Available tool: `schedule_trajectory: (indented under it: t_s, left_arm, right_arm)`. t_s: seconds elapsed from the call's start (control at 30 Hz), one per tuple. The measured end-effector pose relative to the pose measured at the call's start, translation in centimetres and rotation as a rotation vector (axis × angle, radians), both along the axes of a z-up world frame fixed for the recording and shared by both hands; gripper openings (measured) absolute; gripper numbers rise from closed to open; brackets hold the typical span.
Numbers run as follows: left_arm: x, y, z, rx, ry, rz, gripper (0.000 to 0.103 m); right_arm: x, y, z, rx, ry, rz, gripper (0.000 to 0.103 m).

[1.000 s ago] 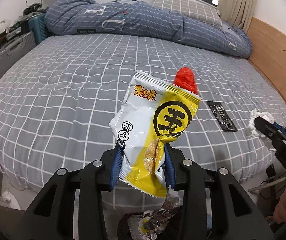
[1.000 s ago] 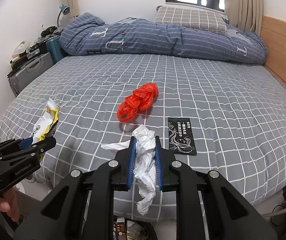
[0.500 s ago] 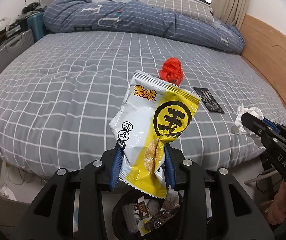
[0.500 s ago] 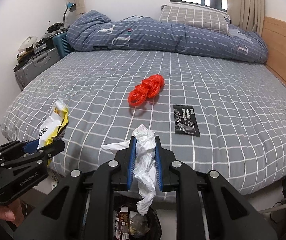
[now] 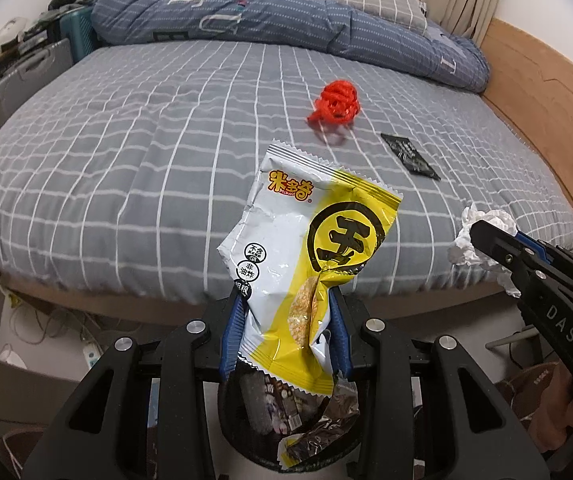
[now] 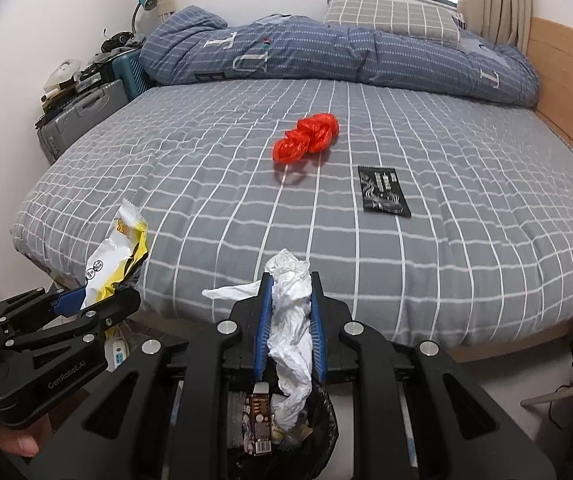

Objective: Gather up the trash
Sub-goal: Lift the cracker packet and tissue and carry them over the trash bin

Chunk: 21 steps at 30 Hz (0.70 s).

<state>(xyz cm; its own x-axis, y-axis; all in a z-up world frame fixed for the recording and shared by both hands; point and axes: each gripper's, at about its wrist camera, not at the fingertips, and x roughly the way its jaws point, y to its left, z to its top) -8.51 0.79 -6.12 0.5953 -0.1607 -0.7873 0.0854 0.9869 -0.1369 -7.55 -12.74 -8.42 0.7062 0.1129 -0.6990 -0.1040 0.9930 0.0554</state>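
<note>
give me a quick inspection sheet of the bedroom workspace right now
surface: grey checked bed, sheet rumpled.
job's things: yellow snack bag and white tissue held over the black bin; red plastic bag and black sachet lie on the bed.
clutter: bin already holds wrappers.
grippers: left tongs shut on the snack bag; right tongs shut on the tissue.
cables: power strip and cords on the floor by the bed.
surroundings: rolled duvet, pillow, suitcases, wooden headboard, window.

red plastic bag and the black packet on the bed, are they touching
Apart. The right wrist view shows the red plastic bag and black packet with bare bedsheet between them.
</note>
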Motion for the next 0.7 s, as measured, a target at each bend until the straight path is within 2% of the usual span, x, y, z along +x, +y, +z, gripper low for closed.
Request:
schedule_trajectory:
  t_s: [0.53, 0.7]
  left_arm:
    - [-5.5, 0.9, -3.1, -0.006, 0.122, 0.032, 0.036]
    - [-6.8, 1.2, -4.3, 0.016, 0.144, 0.032, 0.036]
  right_arm:
    - [-5.3, 1.5, -3.6, 0.023, 0.121, 0.004, 0.017]
    - [-6.5, 1.7, -5.0, 0.003, 0.156, -0.001, 0.017]
